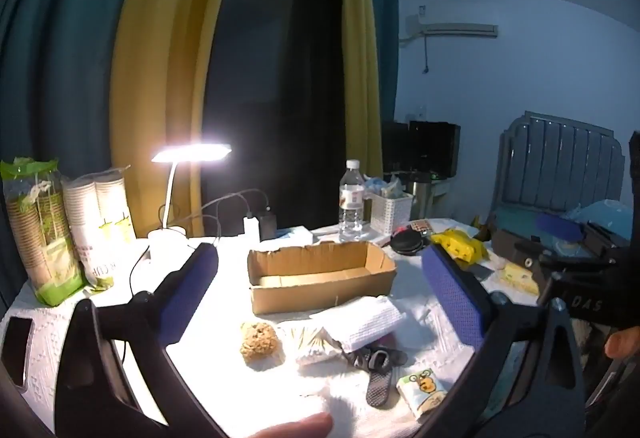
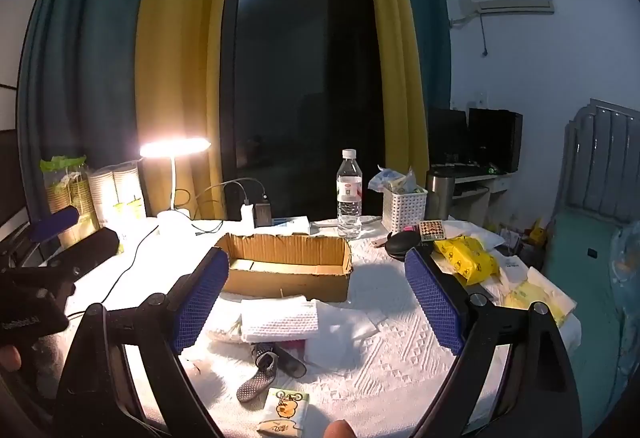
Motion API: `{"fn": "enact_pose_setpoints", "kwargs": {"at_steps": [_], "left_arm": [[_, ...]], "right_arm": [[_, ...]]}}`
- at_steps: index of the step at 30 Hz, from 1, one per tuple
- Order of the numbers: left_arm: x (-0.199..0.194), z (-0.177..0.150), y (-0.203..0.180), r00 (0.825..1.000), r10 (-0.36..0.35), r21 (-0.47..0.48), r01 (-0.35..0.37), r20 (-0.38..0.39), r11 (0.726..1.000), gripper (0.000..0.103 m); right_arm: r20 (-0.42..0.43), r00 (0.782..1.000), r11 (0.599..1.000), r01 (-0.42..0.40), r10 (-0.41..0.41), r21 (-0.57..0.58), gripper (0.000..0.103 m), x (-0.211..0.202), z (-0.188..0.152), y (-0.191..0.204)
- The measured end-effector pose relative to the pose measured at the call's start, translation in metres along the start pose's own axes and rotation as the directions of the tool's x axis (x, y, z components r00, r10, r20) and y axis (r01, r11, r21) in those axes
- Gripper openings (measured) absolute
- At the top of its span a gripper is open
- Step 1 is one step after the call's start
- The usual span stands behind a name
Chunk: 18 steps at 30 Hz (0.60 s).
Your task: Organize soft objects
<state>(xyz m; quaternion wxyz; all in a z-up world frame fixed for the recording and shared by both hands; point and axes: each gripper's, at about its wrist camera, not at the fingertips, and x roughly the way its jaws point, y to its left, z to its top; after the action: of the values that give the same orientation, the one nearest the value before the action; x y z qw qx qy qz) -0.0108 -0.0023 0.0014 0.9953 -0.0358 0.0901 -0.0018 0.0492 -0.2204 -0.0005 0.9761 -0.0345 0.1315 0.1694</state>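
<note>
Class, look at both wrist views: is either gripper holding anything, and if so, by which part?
Nothing is held. The left gripper and the right gripper are both open above the table.

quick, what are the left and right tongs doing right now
Left tongs: open, holding nothing.
Right tongs: open, holding nothing.

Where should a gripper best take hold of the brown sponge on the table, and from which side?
Probably the left gripper, open and nearest, from above. Grip the brown sponge across its rounded middle: it lies alone on the white cloth, apart from the cotton swab packet, with free space at its left.
</note>
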Motion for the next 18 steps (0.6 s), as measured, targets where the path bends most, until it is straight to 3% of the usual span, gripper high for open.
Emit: {"fn": "enact_pose_setpoints", "kwargs": {"at_steps": [18], "left_arm": [[-0.0015,-0.0034,-0.0033,1.000,-0.011,-0.002,0.011,-0.004,1.000,0.102]], "right_arm": [[-0.010,1.000,1.000,0.016,-0.016,0.021,0.092,-0.0016,-0.0013,-0.0020]]}}
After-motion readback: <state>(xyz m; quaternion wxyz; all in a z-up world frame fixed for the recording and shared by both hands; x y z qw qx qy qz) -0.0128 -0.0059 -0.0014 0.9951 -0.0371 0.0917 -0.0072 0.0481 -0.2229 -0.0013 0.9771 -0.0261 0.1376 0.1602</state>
